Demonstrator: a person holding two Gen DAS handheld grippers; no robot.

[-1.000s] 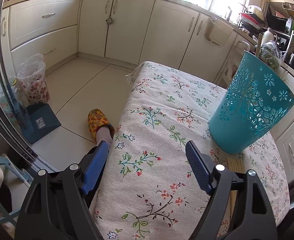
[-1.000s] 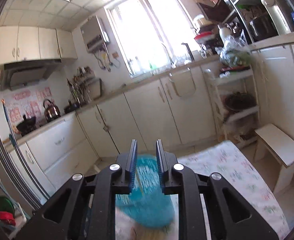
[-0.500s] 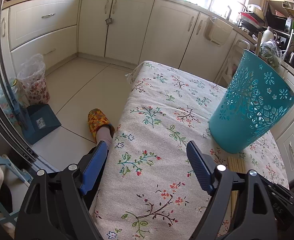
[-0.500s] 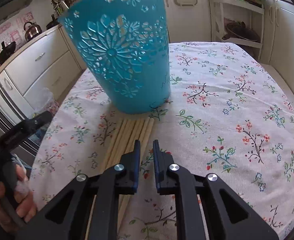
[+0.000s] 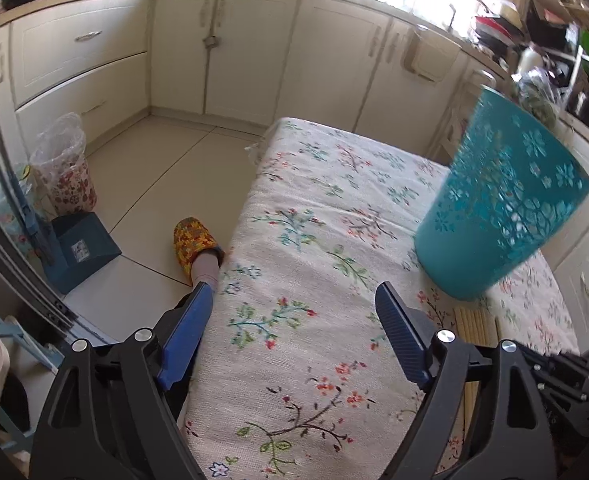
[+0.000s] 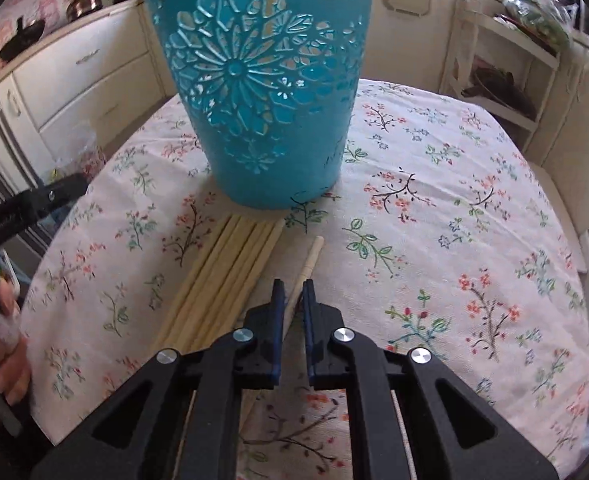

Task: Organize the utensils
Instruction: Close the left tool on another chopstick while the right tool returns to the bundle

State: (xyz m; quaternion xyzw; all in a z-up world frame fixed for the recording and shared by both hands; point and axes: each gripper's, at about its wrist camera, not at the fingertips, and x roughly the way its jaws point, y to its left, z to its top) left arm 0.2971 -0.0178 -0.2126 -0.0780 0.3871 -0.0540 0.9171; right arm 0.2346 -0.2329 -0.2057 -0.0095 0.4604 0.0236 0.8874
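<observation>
A teal cut-out holder [image 6: 262, 92] stands upright on the floral tablecloth [image 6: 474, 216]; it also shows in the left wrist view [image 5: 502, 208]. Several pale wooden chopsticks [image 6: 222, 284] lie side by side in front of it, and their ends show in the left wrist view [image 5: 474, 324]. One chopstick [image 6: 308, 264] lies apart to their right. My right gripper [image 6: 293, 294] has its jaws nearly closed around this single chopstick, low over the cloth. My left gripper [image 5: 294, 328] is open and empty over the table's left edge.
White kitchen cabinets [image 5: 222, 40] run around the room. A slippered foot [image 5: 194, 240], a blue dustpan [image 5: 82, 248] and a bagged bin [image 5: 64, 172] are on the floor left of the table. A white shelf rack [image 6: 502, 64] stands behind the table.
My right gripper swung down from facing the room to low over the table, moved forward and closed around the single chopstick. My left gripper barely moved.
</observation>
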